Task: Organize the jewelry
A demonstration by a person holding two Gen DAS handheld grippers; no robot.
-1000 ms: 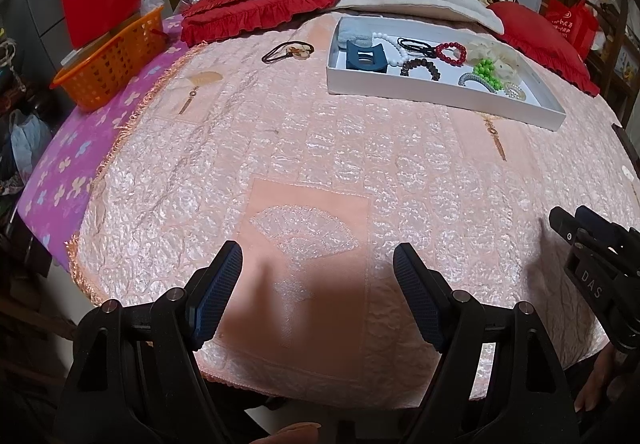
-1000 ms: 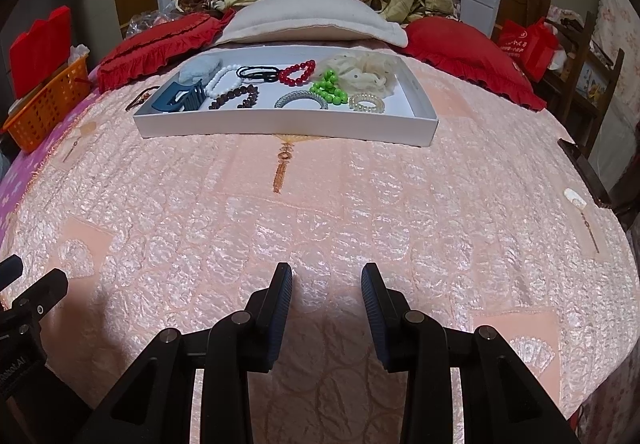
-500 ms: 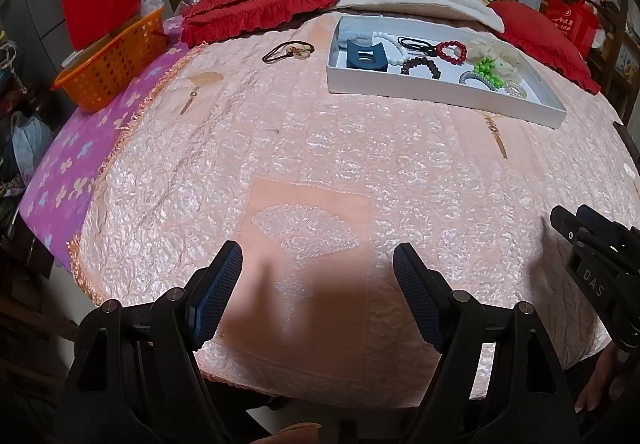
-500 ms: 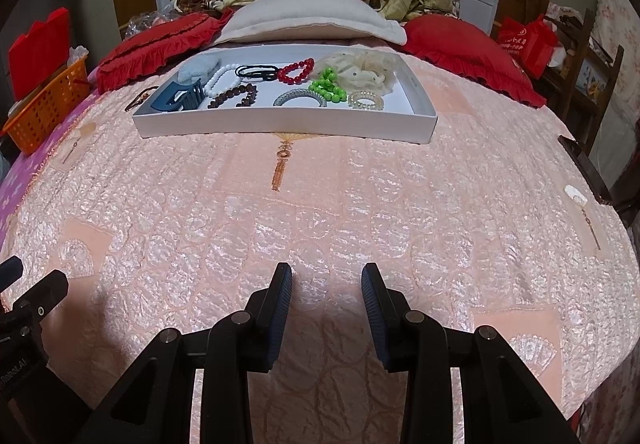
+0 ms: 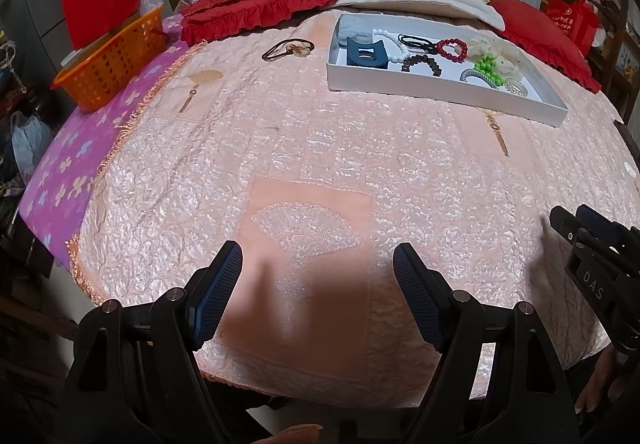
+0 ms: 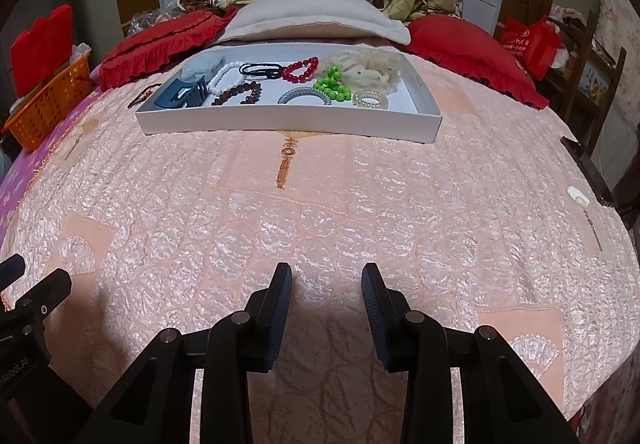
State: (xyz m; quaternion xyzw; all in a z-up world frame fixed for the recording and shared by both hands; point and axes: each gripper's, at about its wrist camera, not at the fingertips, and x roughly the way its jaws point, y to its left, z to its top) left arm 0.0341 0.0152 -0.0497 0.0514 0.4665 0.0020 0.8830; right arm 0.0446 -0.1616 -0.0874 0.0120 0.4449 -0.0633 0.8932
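A white tray (image 6: 288, 121) rests far up the pink quilted bed, holding several pieces: a blue hair claw (image 6: 182, 94), white beads (image 6: 219, 78), brown beads (image 6: 238, 94), black hair ties (image 6: 260, 69), a red bead bracelet (image 6: 300, 69), green beads (image 6: 330, 85), a silver bangle (image 6: 305, 96) and a cream scrunchie (image 6: 366, 68). One brown hair tie (image 5: 286, 48) lies on the quilt left of the tray (image 5: 436, 94). My left gripper (image 5: 318, 266) hovers open and empty over the near quilt. My right gripper (image 6: 326, 286) stands narrower but open, also empty.
An orange basket (image 5: 110, 62) with a red box stands at the left bed edge on a purple sheet. Red cushions (image 5: 260, 8) and a white pillow (image 6: 316, 18) line the head of the bed. A wooden chair (image 6: 592, 84) is at the right.
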